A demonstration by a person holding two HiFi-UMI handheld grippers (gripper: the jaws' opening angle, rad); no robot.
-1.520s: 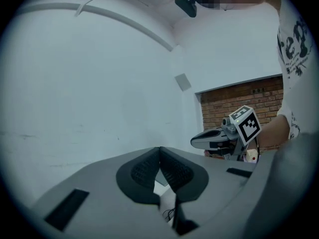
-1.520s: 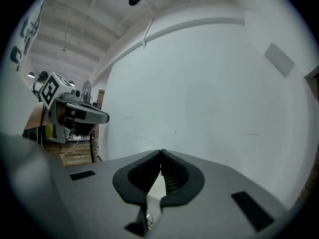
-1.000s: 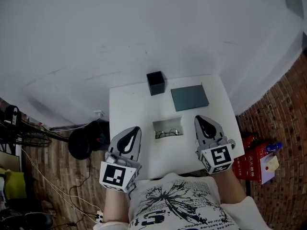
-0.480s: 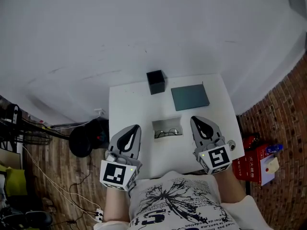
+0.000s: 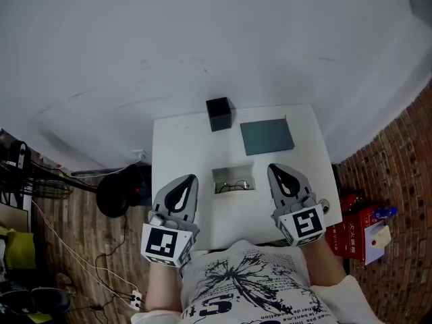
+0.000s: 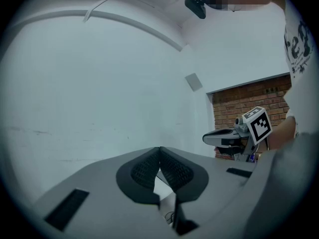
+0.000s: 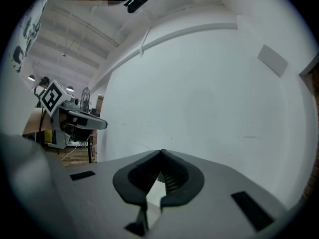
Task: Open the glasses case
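Note:
On a small white table (image 5: 182,147) lies a flat dark teal glasses case (image 5: 267,137), closed, at the back right. In front of it, at the middle, a pale open-topped box (image 5: 233,181) holds a pair of glasses. My left gripper (image 5: 191,179) hovers at the box's left, shut and empty; in the left gripper view its tips (image 6: 159,148) meet. My right gripper (image 5: 273,169) hovers at the box's right, just in front of the case, also shut and empty, with its tips (image 7: 161,152) meeting. Neither gripper touches the case.
A small black cube box (image 5: 219,114) stands at the table's back edge. On the floor, a black round object (image 5: 118,196) and cables lie to the left, and a red box (image 5: 354,231) sits to the right on brick paving. A pale wall rises behind the table.
Both grippers keep about the same places beside the box and stay shut. Only the view has shifted slightly.

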